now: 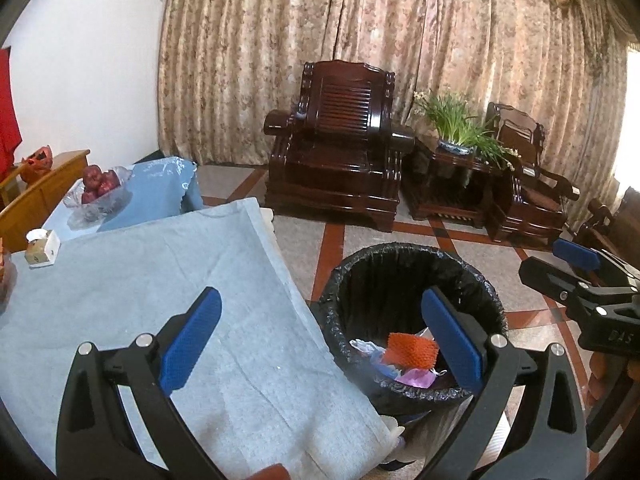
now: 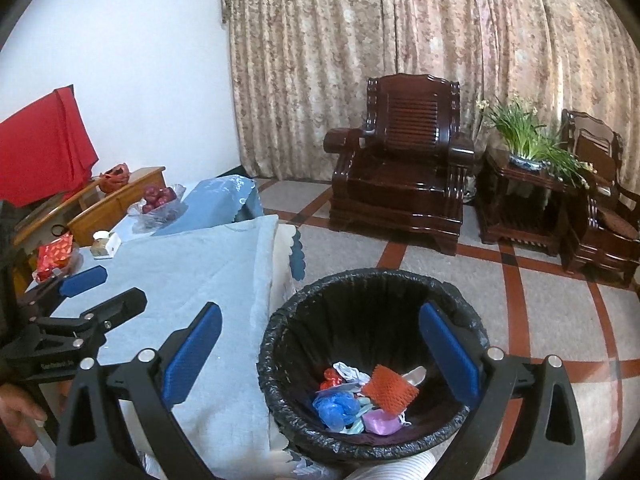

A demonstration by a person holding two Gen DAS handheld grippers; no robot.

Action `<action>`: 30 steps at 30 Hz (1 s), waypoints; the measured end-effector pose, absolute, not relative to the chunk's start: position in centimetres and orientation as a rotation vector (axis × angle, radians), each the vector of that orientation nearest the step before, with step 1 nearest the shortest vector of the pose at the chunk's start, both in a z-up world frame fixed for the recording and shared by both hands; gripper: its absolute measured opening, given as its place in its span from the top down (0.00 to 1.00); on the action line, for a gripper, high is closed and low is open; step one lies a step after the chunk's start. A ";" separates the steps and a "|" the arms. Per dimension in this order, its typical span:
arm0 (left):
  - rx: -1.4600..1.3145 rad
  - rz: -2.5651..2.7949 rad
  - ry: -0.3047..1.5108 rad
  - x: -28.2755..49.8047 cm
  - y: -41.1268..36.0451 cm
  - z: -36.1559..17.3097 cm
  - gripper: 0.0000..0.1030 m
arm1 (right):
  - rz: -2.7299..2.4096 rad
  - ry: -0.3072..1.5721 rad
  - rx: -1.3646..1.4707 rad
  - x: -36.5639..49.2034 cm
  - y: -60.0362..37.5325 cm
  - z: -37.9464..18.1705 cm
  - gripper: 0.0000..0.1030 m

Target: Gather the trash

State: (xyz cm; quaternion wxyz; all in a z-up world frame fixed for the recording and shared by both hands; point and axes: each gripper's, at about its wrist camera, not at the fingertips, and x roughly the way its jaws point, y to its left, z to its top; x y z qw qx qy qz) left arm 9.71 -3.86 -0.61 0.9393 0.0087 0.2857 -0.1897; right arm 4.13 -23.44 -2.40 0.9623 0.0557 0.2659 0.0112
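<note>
A bin with a black liner (image 1: 404,264) (image 2: 372,284) stands on the floor beside the table. Inside lies trash: an orange foam net (image 1: 412,350) (image 2: 390,389), a blue bag (image 2: 336,408), a purple piece (image 2: 380,426), white paper (image 2: 350,372) and a red scrap (image 2: 332,379). My left gripper (image 1: 320,340) is open and empty above the table edge and the bin. My right gripper (image 2: 320,354) is open and empty above the bin. The right gripper also shows at the right of the left wrist view (image 1: 576,268).
The table wears a light blue cloth (image 1: 160,280) (image 2: 192,280). At its far end stand a bowl of red apples (image 1: 100,184) (image 2: 160,198), a small white box (image 1: 40,246) (image 2: 105,245) and a red packet (image 2: 54,258). Dark wooden armchairs (image 1: 340,148) and a potted plant (image 1: 456,124) stand beyond.
</note>
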 end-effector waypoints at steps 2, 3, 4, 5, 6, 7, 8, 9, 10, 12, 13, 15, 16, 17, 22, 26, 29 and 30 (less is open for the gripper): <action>0.011 -0.385 0.577 9.5 -3.6 -0.1 0.05 | 0.026 0.535 0.109 4.0 -23.3 -2.1 0.06; 0.010 -0.384 0.573 9.4 -3.6 0.1 0.05 | 0.028 0.532 0.108 4.0 -23.2 -2.0 0.06; 0.010 -0.383 0.571 9.2 -3.6 0.1 0.05 | 0.030 0.530 0.107 3.9 -23.1 -1.9 0.06; 0.009 -0.382 0.569 9.1 -3.6 0.2 0.05 | 0.031 0.529 0.105 3.9 -23.0 -1.7 0.06; 0.007 -0.382 0.568 9.0 -3.5 0.3 0.05 | 0.032 0.528 0.104 3.9 -22.9 -1.6 0.06; 0.006 -0.381 0.568 9.0 -3.4 0.3 0.05 | 0.034 0.526 0.104 3.9 -23.0 -1.6 0.06; 0.004 -0.381 0.568 8.9 -3.4 0.4 0.05 | 0.035 0.525 0.103 4.0 -22.9 -1.5 0.06; 0.001 -0.380 0.566 8.8 -3.3 0.5 0.05 | 0.036 0.524 0.103 4.0 -22.9 -1.4 0.06; 0.001 -0.378 0.561 8.8 -3.3 0.6 0.05 | 0.036 0.523 0.102 4.0 -22.9 -1.4 0.06; 0.005 -0.376 0.553 8.7 -3.1 0.6 0.05 | 0.036 0.520 0.100 4.0 -22.8 -1.3 0.06; 0.006 -0.375 0.548 8.7 -3.1 0.7 0.05 | 0.037 0.519 0.099 4.0 -22.8 -1.2 0.06; 0.004 -0.374 0.544 8.6 -2.9 0.8 0.05 | 0.037 0.518 0.098 4.0 -22.7 -1.2 0.06; 0.002 -0.374 0.543 8.6 -2.9 0.9 0.05 | 0.037 0.519 0.099 4.0 -22.8 -1.2 0.06; 0.001 -0.373 0.543 8.6 -2.9 0.9 0.05 | 0.038 0.517 0.098 4.0 -22.7 -1.2 0.06; -0.001 -0.368 0.535 8.7 -2.7 1.0 0.05 | 0.047 0.514 0.092 4.1 -22.5 -0.8 0.06; -0.002 -0.365 0.530 8.6 -2.6 1.3 0.05 | 0.050 0.512 0.087 4.2 -22.3 -0.7 0.06; -0.001 -0.363 0.528 8.5 -2.5 1.3 0.05 | 0.050 0.511 0.087 4.2 -22.2 -0.7 0.06; 0.000 -0.363 0.527 8.5 -2.5 1.3 0.05 | 0.050 0.510 0.088 4.2 -22.2 -0.7 0.06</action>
